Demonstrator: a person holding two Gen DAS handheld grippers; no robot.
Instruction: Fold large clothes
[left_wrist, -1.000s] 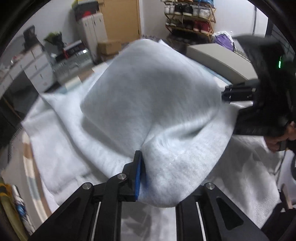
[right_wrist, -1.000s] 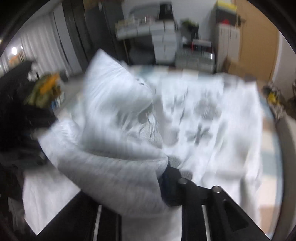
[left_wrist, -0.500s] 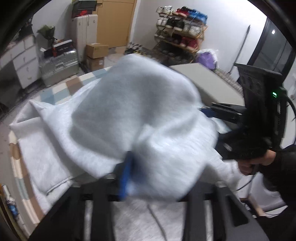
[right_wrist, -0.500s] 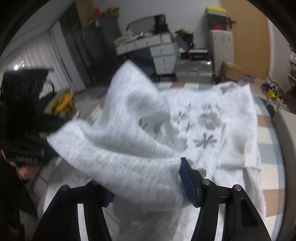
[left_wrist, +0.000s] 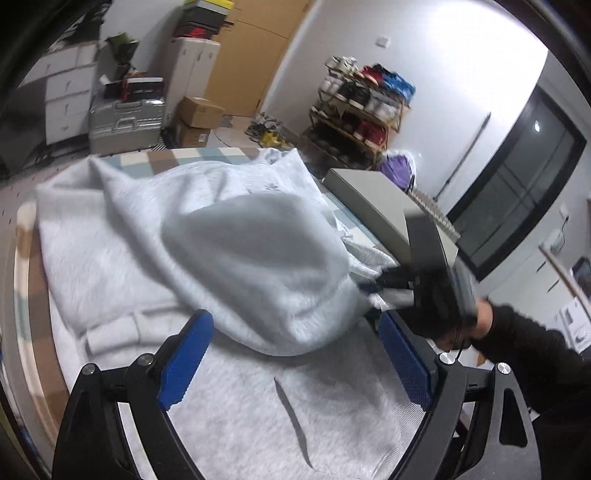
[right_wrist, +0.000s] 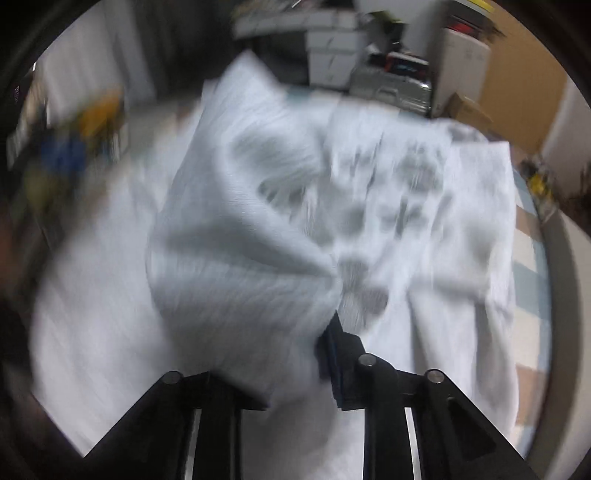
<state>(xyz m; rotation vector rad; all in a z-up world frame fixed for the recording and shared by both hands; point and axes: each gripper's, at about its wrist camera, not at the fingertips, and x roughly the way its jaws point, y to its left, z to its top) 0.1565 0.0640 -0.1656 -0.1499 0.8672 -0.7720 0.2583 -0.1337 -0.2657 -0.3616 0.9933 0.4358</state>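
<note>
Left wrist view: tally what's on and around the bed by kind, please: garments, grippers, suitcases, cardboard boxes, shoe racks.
Grey sweatshirt: 1
Grippers: 2, the left gripper open, the right gripper closed on the sweatshirt's edge
Silver suitcase: 1
Cardboard boxes: 2, upper box and lower box
Shoe rack: 1
Total: 7

Bright fisheye views, right one motion-blurred

A pale grey fleece garment (left_wrist: 229, 258) lies spread out, one fold bulging upward.
</note>
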